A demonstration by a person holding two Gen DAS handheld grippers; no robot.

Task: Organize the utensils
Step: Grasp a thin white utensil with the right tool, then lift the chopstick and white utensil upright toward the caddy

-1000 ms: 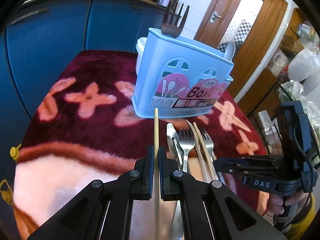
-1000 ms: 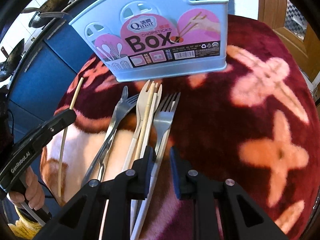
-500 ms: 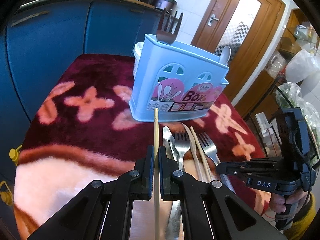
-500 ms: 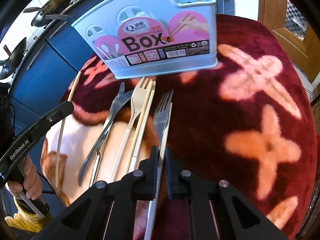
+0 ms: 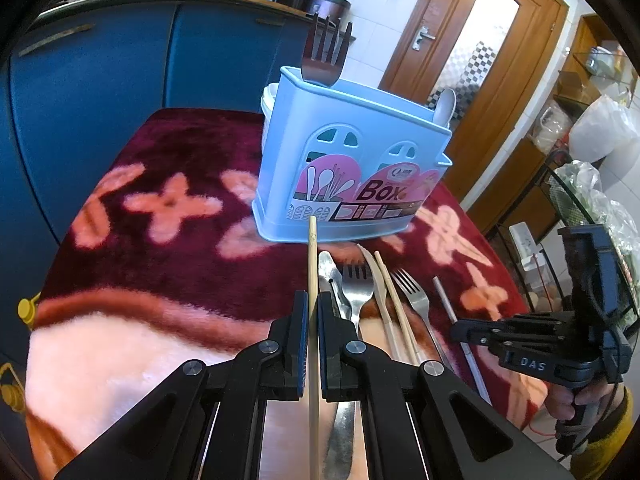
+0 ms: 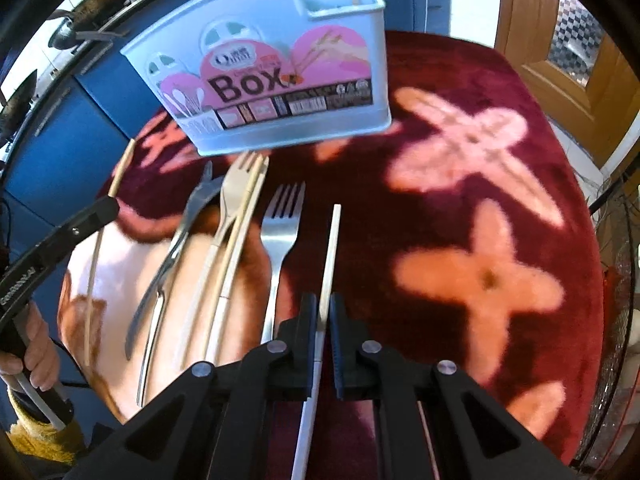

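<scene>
A wooden chopstick (image 5: 313, 280) is clamped in the left hand-held gripper (image 5: 313, 312), a pale chopstick (image 6: 331, 256) in the right hand-held gripper (image 6: 324, 320), and the blue utensil box (image 5: 352, 168) is seen ahead of both.

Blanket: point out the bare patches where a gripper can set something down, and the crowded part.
Free: the blanket right of the steel fork, out to the table edge, and the stretch left of the blue utensil box, toward the blue cabinets. Crowded: the strip directly in front of the box, where forks, knife and chopsticks lie side by side.
</scene>
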